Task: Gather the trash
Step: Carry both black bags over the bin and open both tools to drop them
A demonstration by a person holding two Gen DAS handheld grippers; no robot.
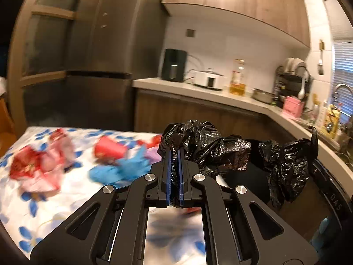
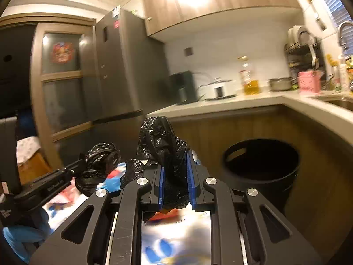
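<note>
In a kitchen, my left gripper (image 1: 174,154) is clamped nearly closed on a bunched edge of a black bin bag (image 1: 198,141), its blue pads (image 1: 168,176) pinching the thin plastic. My right gripper (image 2: 175,163) grips another gathered part of the same bag (image 2: 163,145), its jaws a little further apart around a thicker wad. From the right wrist view, the left gripper (image 2: 75,167) shows at the left with its twist of plastic. Below and to the left lies a table with a blue-flowered cloth (image 1: 44,198), scattered with blurred litter: red and pink wrappers (image 1: 37,167), a red packet (image 1: 110,150) and something blue (image 1: 123,170). A black round bin (image 2: 262,172) stands on the right, against the wooden counter front (image 2: 308,154). Far off, a bottle of oil (image 1: 238,79) stands on the counter
</note>
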